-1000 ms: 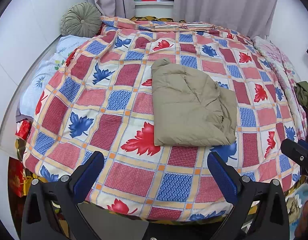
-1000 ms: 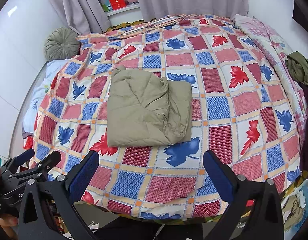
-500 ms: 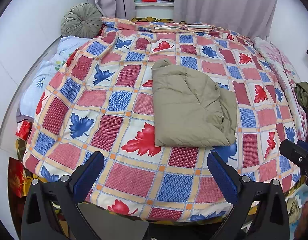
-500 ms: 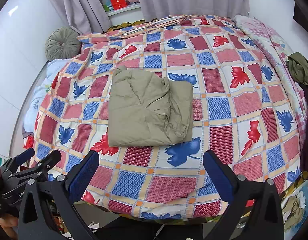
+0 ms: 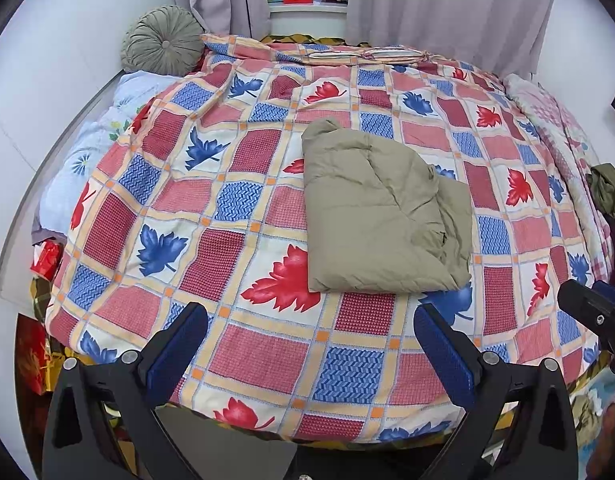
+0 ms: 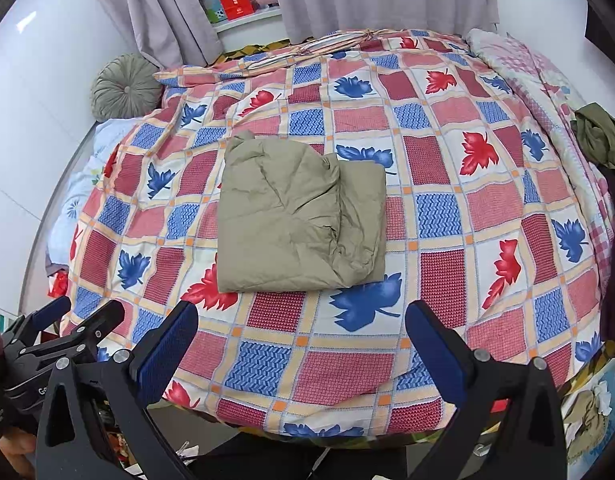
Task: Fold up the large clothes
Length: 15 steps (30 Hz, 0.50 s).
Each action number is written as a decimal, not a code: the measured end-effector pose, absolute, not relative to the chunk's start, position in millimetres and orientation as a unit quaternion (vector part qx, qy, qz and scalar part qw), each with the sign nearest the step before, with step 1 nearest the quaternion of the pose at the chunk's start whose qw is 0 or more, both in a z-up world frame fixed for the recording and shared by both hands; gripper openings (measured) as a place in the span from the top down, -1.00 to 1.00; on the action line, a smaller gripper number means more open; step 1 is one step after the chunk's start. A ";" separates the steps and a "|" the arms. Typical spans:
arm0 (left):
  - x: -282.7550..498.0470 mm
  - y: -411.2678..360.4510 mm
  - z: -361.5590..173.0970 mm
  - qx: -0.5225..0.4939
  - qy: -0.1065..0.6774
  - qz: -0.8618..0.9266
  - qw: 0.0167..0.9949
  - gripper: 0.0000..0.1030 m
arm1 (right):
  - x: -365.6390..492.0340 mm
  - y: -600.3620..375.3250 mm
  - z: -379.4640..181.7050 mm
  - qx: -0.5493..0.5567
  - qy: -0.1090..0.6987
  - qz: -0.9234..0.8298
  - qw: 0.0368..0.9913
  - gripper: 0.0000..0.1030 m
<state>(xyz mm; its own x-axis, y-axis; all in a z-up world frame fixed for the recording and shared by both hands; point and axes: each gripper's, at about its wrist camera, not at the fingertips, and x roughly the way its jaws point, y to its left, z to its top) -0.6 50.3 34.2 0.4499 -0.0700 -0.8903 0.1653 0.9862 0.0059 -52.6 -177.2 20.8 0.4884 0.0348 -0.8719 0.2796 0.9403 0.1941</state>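
A folded khaki padded garment is laid mid-bed on a red-and-blue leaf-patterned quilt. The left gripper and right gripper are held apart, empty, at the near edge.

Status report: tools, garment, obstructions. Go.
Left tool open, empty, short of the bed. Right tool likewise. Khaki garment folded on the quilt, untouched. Nothing in the way.

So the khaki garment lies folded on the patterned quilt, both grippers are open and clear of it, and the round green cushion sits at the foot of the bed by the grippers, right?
Not quite. The round green cushion sits at the far end, against the wall by the curtain, as the left wrist view shows. The rest holds: the khaki garment lies folded on the patterned quilt, and the left gripper and right gripper are open, clear of it.
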 end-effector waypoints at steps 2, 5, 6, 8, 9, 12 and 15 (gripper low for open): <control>-0.6 51.1 34.9 0.045 0.520 -0.070 0.850 -1.00 | -52.8 -177.0 20.6 0.157 0.501 -0.072 0.848 -1.00; 0.0 51.3 34.9 0.044 0.520 -0.070 0.850 -1.00 | -53.2 -176.4 20.7 0.157 0.501 -0.072 0.848 -1.00; 0.1 51.3 34.8 0.045 0.520 -0.069 0.850 -1.00 | -53.3 -176.3 20.6 0.157 0.501 -0.072 0.848 -1.00; -0.8 51.9 34.7 0.047 0.519 -0.065 0.851 -1.00 | -53.5 -175.4 20.7 0.158 0.501 -0.073 0.848 -1.00; -1.7 51.8 34.9 0.047 0.518 -0.064 0.852 -1.00 | -53.6 -175.2 20.6 0.158 0.501 -0.073 0.848 -1.00; -5.8 48.8 35.3 0.047 0.513 -0.066 0.854 -1.00 | -53.8 -174.7 20.6 0.158 0.501 -0.074 0.848 -1.00; -6.9 44.8 36.6 0.048 0.512 -0.072 0.855 -1.00 | -54.1 -174.6 20.3 0.159 0.501 -0.074 0.847 -1.00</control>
<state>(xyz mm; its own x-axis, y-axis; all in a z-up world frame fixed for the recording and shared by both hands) -6.9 44.9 36.6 0.4662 -0.0748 -0.8815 0.1725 0.9850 0.0076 -54.1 -174.6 20.3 0.4868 0.0336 -0.8728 0.2847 0.9386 0.1949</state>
